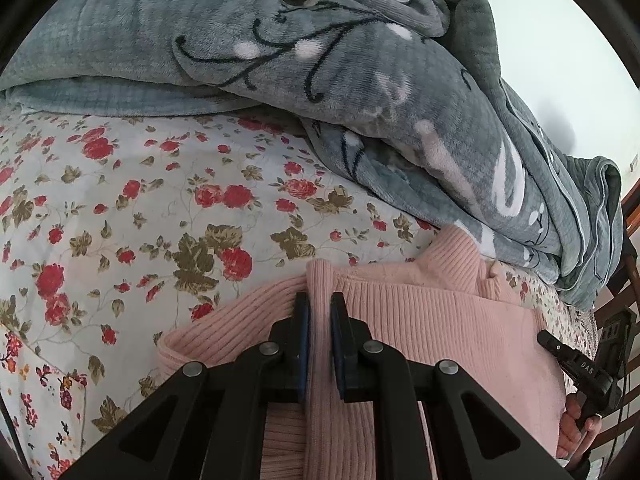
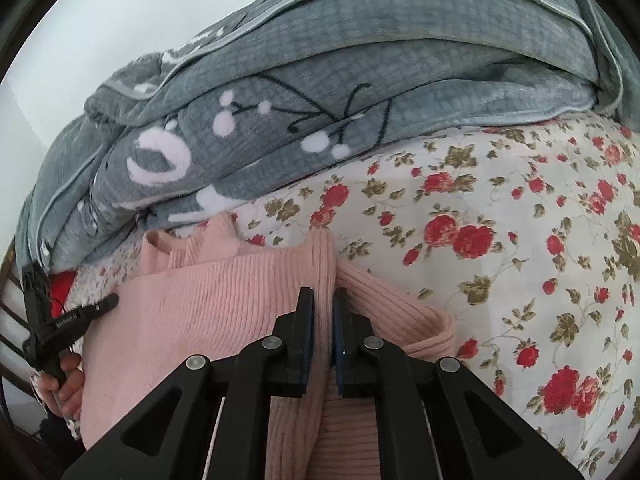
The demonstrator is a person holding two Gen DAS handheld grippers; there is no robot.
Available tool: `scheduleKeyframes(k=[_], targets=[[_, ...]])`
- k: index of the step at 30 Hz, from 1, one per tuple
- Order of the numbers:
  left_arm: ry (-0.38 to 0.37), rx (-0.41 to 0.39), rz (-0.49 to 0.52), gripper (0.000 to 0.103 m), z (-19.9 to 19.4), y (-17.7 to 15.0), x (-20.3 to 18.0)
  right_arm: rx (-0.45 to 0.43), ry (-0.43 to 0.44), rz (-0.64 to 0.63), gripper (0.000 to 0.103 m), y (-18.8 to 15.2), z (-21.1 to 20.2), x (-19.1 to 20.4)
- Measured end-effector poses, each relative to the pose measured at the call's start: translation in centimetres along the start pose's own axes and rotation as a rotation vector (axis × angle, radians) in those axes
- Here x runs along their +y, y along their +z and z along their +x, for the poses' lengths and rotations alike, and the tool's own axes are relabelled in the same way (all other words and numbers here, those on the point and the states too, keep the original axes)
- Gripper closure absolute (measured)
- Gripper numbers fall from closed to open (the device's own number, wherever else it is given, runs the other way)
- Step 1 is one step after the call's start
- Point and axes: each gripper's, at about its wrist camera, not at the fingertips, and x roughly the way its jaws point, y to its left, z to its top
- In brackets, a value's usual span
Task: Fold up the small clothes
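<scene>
In the left wrist view, the left tool is nearly closed, its two blue-lined pads pinching a raised fold of the pink ribbed sweater. The sweater lies spread on the bed sheet, white with red roses and olive leaves, its high collar toward the heaped grey-blue blanket and touching its lower edge. One sleeve lies out to the left of the tool across the sheet. At the right edge the right tool shows as a black finger over the sweater's far side, with a hand gripping its handle. In the right wrist view, the right tool is likewise almost shut, clamped on a ridge of the same pink sweater near the shoulder. A sleeve runs to the right of the tool over the flowered sheet. The blanket is piled behind the collar. At the left edge the left tool and the hand holding it are visible beside the sweater's edge.
</scene>
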Motion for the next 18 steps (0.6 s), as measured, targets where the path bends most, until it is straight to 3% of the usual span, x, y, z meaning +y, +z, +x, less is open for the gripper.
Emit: scheduleKeyframes(k=[6, 18], targets=[[-0.003, 0.001, -0.002, 0.09, -0.04, -0.01, 0.05, -0.03, -0.001, 0.066, 0.095, 0.28, -0.38, -0.99], [-0.007, 0.002, 0.0, 0.09, 0.0, -0.02, 0.02, -0.022, -0.035, 0.036, 0.095, 0.32, 0.07, -0.61]])
